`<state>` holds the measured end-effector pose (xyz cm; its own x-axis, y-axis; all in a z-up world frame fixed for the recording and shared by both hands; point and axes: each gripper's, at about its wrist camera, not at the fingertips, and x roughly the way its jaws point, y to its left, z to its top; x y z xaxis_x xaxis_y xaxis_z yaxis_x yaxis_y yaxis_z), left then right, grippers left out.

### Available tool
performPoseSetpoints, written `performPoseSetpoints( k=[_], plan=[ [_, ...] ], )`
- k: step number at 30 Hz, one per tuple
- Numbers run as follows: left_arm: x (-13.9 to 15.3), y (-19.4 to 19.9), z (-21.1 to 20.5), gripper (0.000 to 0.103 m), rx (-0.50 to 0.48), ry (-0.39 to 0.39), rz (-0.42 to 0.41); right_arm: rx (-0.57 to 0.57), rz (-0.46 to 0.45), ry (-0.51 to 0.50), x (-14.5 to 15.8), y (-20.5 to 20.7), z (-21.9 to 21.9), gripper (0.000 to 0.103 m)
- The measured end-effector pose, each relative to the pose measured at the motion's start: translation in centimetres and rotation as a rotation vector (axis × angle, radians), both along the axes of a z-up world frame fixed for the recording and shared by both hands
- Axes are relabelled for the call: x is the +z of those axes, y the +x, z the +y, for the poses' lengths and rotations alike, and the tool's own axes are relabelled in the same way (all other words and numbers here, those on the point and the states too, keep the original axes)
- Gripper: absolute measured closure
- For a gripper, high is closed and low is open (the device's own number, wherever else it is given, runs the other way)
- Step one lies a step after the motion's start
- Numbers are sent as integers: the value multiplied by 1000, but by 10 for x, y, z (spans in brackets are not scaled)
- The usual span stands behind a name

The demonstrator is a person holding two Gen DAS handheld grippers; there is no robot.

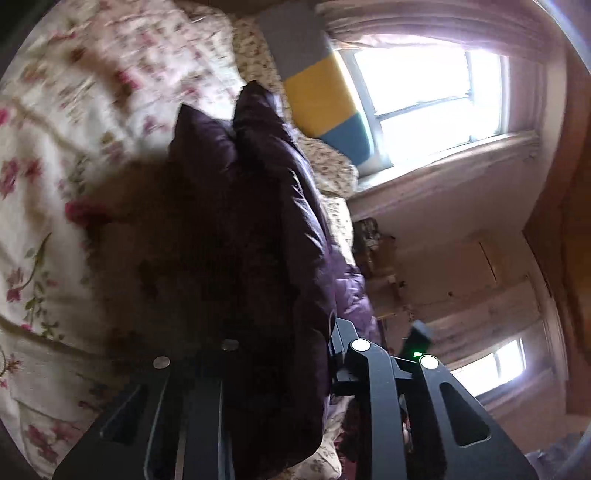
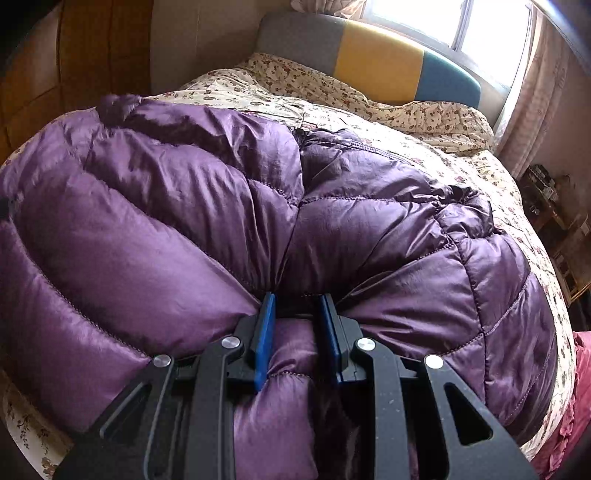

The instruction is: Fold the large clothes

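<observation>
The bed (image 2: 424, 122), under a floral cover, carries the whole job, with a grey, yellow and blue headboard (image 2: 380, 59) by the window (image 2: 476, 22). Spread across the bed lies the coat (image 2: 184, 192), a purple quilted puffer, bulky and slippery-looking, one half doubled over the other along a middle crease.

The right tool (image 2: 297, 321) has a thick roll of the near hem pinched between its blue pads (image 2: 264, 343), the jaws part closed around it. The left tool (image 1: 284, 354) is turned on its side and lifted, and dark coat (image 1: 266, 221) fabric hangs up between its fingers. The pads are buried in shadow there, so the grip is probable, not certain.

This looks like the middle of a fold: both ends of the hem taken up, ready to carry toward the headboard. The next move calls for both tools rising together and travelling level, then laying the hem down squarely, since puffy fill may spring back or slide off.
</observation>
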<state>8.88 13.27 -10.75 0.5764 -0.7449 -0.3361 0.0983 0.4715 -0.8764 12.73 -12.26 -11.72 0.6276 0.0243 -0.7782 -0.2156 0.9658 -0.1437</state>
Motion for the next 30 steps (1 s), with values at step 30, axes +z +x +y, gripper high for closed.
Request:
performPoseSetpoints(
  k=[30],
  plan=[
    [119,26,-152,80,-239,231,-173,-131,-60,65,66,-39,-100,57]
  ],
)
